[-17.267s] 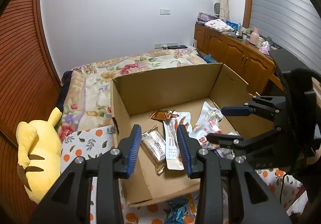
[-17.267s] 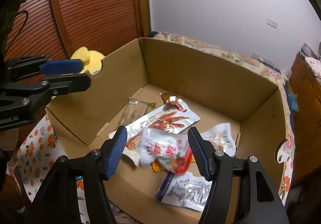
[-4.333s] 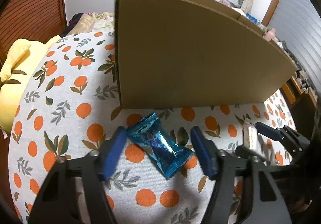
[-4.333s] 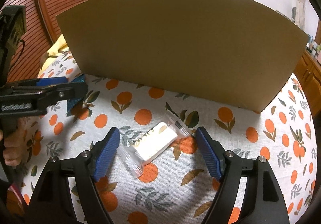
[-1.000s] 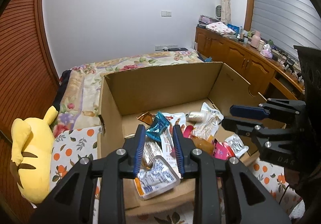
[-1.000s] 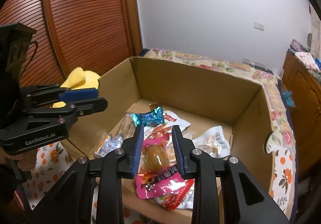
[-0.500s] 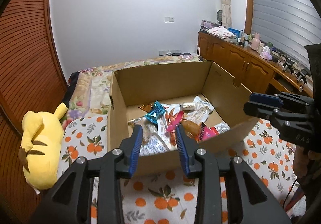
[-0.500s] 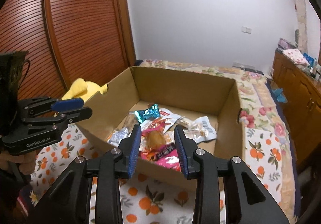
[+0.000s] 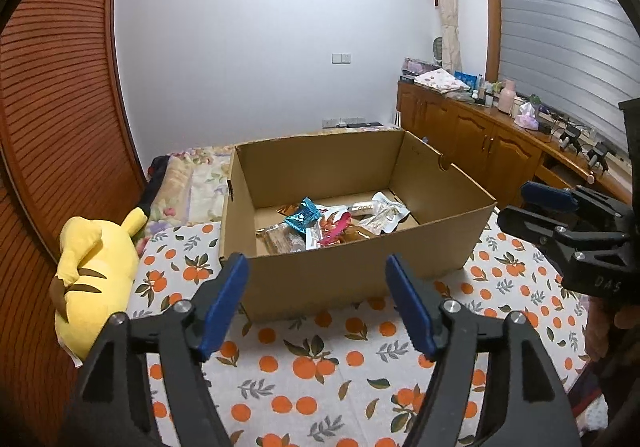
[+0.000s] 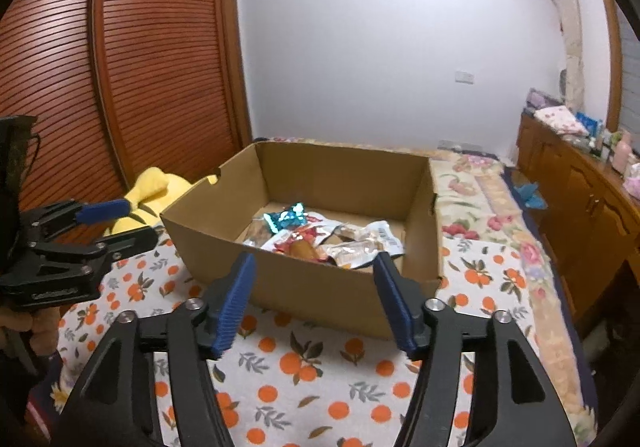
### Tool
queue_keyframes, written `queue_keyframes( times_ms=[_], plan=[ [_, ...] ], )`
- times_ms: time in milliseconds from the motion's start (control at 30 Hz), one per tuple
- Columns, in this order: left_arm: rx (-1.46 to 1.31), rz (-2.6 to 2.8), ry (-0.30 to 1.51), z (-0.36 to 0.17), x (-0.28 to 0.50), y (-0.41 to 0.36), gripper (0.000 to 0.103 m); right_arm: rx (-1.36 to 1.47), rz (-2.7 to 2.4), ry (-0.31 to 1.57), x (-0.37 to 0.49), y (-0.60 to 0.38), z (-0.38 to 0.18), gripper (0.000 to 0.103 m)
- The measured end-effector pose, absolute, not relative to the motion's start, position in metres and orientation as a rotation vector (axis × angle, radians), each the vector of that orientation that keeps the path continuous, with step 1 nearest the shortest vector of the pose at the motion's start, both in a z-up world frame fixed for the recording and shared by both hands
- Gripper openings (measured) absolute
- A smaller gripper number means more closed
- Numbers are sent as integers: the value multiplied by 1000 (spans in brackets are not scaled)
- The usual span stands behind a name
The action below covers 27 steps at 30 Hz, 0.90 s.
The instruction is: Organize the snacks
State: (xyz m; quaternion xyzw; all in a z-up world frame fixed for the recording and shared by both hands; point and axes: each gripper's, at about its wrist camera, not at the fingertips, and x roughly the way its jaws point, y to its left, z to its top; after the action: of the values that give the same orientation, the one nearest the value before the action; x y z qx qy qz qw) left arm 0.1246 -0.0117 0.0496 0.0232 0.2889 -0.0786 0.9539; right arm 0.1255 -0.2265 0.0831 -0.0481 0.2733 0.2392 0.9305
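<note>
Two grippers, both empty. Left gripper: fingers spreading wider, nothing between them, held back from the near wall of the cardboard box. Right gripper: fingers likewise opening, nothing held.

Snacks — blue foil candy, white wrapped bar, pink and silver packets — heaped loose on the box floor. Orange-print cloth in front of the box: no packet in view. Yellow plush to the left, outside the box.

Step judged: drop-off done, search for leftovers. Advice — sweep both views low over the cloth, fingers kept wide, clear of the box rim.
</note>
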Motion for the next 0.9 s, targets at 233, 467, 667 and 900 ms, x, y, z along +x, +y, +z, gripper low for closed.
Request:
queue_keyframes(
  times_ms=[233,467,667,900],
  plan=[
    [64,-155,561,59,105,-20,87,-89,438,519,107,-237,85,87],
    [61,-143,526,70,91,-23,98,-60,394,503,98,-246,88,92],
    [45,-137,498,75,77,-25,98,-73,362,502,90,-249,91,93],
    [34,-124,469,78,62,-25,99,-66,357,480,78,-252,97,93]
  ],
)
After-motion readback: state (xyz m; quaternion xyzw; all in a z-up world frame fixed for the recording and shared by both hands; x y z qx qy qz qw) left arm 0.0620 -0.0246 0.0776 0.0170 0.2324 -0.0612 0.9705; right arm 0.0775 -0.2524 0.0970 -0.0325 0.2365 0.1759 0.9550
